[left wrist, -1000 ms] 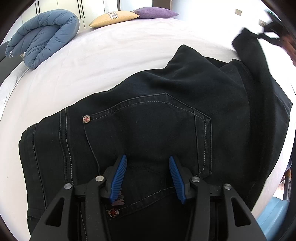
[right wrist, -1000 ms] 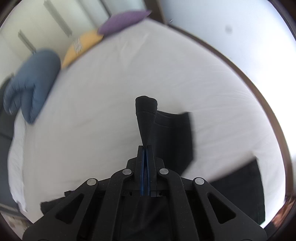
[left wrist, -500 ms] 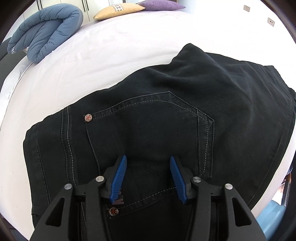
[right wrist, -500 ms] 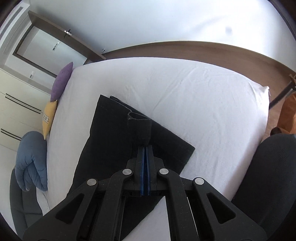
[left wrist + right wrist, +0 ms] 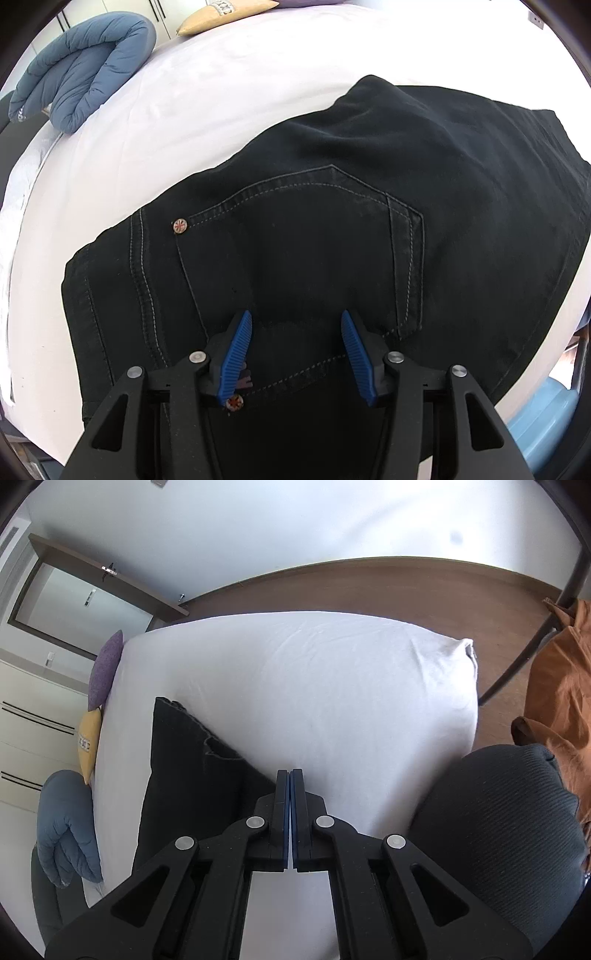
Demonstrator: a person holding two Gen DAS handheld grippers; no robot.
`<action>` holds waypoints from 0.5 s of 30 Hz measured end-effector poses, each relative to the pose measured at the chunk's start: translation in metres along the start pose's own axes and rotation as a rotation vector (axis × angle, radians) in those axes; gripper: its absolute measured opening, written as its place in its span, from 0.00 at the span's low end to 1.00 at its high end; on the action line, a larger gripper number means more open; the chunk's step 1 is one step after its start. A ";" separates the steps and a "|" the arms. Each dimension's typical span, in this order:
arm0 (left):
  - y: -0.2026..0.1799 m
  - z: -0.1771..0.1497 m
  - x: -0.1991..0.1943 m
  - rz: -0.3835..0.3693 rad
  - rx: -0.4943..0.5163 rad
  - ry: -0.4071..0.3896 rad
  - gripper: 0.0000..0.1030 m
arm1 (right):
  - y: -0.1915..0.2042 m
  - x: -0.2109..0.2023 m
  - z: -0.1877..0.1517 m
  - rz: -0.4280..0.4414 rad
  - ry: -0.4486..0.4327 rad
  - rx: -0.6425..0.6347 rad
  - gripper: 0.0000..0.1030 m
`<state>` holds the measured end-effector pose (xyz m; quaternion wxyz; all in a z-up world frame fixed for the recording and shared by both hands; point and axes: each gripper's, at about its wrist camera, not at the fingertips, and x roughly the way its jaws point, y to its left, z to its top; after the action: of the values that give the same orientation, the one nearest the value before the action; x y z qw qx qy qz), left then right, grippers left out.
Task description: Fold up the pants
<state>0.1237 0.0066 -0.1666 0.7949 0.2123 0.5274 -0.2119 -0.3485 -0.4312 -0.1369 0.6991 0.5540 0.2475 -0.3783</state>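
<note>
Black jeans (image 5: 332,240) lie folded on the white bed (image 5: 221,92), back pocket up, with a rivet (image 5: 180,225) at the pocket corner. My left gripper (image 5: 295,315) points down over the lower pocket edge near the waistband. Its blue pads stand apart over flat fabric and pinch nothing. In the right wrist view the folded jeans (image 5: 184,775) lie to the left, with their leg ends toward the pillows. My right gripper (image 5: 290,772) is shut with nothing between the pads, over the bare sheet (image 5: 332,683) just right of the jeans' edge.
A blue puffy quilt (image 5: 81,85) and a yellow pillow (image 5: 221,11) sit at the bed's far end, beside a purple pillow (image 5: 107,668). A person's dark grey clothed leg (image 5: 498,830) is at the right, orange cloth (image 5: 561,686) behind it. A light blue bin (image 5: 543,406) stands below the bed edge.
The right gripper swung the leg end down across the jeans and no longer holds it. The raised leg now lies flat on the pile. The left gripper shifted slightly.
</note>
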 end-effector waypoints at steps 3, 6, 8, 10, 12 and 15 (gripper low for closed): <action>-0.001 0.002 0.000 0.001 -0.010 -0.006 0.52 | 0.013 -0.006 -0.002 0.077 0.055 -0.089 0.00; -0.001 0.006 0.003 -0.001 -0.030 -0.010 0.53 | 0.029 -0.011 -0.012 0.159 0.112 -0.127 0.02; 0.001 -0.002 0.001 0.003 -0.028 -0.011 0.53 | 0.042 -0.003 -0.018 0.158 0.112 -0.147 0.03; 0.001 0.000 0.001 0.002 -0.028 -0.013 0.53 | 0.044 0.019 -0.018 0.164 0.147 -0.115 0.03; 0.001 0.000 0.002 -0.002 -0.036 -0.017 0.53 | 0.040 0.031 -0.019 0.189 0.177 -0.069 0.04; 0.007 -0.008 0.002 -0.002 -0.038 -0.025 0.53 | 0.043 0.041 -0.018 0.195 0.174 -0.078 0.22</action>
<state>0.1226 0.0170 -0.1699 0.8050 0.1941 0.5216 -0.2053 -0.2879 -0.4199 -0.1481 0.7296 0.5784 0.2667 -0.2490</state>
